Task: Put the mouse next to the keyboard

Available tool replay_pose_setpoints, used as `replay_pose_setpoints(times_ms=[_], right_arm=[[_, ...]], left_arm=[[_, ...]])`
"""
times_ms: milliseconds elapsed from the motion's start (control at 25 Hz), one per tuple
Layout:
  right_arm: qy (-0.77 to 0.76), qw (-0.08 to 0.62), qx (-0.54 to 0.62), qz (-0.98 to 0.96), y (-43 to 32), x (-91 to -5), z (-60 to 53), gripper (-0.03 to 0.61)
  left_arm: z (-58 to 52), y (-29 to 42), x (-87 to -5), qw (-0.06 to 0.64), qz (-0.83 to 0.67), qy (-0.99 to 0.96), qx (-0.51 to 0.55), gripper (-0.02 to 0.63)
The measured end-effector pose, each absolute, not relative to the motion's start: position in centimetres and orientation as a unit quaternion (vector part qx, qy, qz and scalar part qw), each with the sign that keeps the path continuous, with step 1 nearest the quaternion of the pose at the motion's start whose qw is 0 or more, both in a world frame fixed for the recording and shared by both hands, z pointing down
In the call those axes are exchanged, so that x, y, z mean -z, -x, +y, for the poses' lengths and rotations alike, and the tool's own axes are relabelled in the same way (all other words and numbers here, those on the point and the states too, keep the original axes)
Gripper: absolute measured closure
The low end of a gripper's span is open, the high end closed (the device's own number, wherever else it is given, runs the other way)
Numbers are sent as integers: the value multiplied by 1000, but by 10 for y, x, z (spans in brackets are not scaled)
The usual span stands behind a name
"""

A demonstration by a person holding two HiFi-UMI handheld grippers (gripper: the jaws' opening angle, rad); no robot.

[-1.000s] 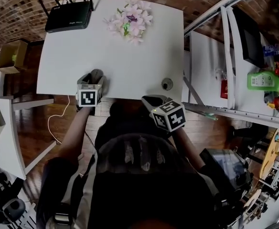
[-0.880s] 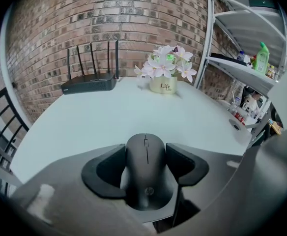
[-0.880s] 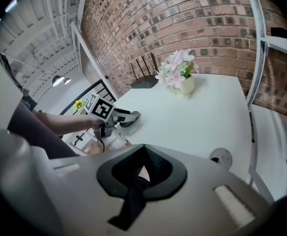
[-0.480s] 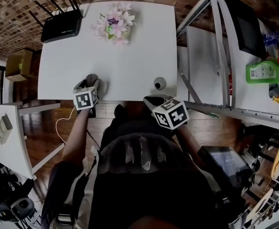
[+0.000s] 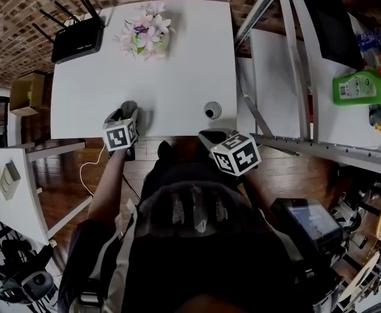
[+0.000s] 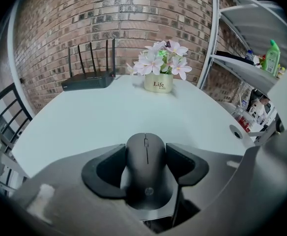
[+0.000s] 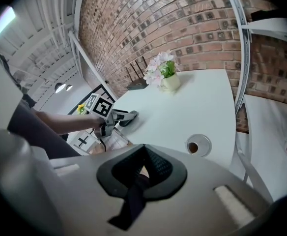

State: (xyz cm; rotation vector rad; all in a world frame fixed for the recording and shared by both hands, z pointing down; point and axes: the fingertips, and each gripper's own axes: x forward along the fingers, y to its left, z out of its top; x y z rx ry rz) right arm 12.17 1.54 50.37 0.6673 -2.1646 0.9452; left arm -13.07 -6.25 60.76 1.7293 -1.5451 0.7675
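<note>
"Between the jaws of the left gripper (image 6: 146, 154) — is that the mouse (image 6: 145, 167)?"

"Yes. Both pads are pressed against its flanks, with its nose pointing forward past the fingertips. It sits low over the near edge of the white table (image 5: 177, 64)."

"Has anything changed in the last second?"

"Very little on the gripper's side. It was at that same edge a second ago, clamped the same way, and the mouse hasn't gone forward. What moved is the head view, which has swung so that the table sits further left in the frame and more of the shelving off to the right gripper's side shows."

"And the right gripper (image 7: 142, 168)?"

"Its pads are pressed together with nothing held. It waits just short of the table edge, with the round cable port (image 7: 198, 145) ahead of it and a little to its right."

"So where does the mouse go?"

"That's the snag — no view shows a keyboard. Far ahead of the left gripper stand only a black router (image 6: 87, 81) and a flower pot (image 6: 158, 82). My reading is that the carry is paused and the placing has not begun. The glance around looks like a search for the keyboard."
</note>
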Motion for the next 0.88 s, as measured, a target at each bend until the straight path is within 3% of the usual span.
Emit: replay_pose_setpoints(times_ms=[880], right_arm=[[-252, 328, -382, -827, -137, -509, 31, 572]], left_arm=[[-64, 96, -607, 336, -577, -682, -299, 347]])
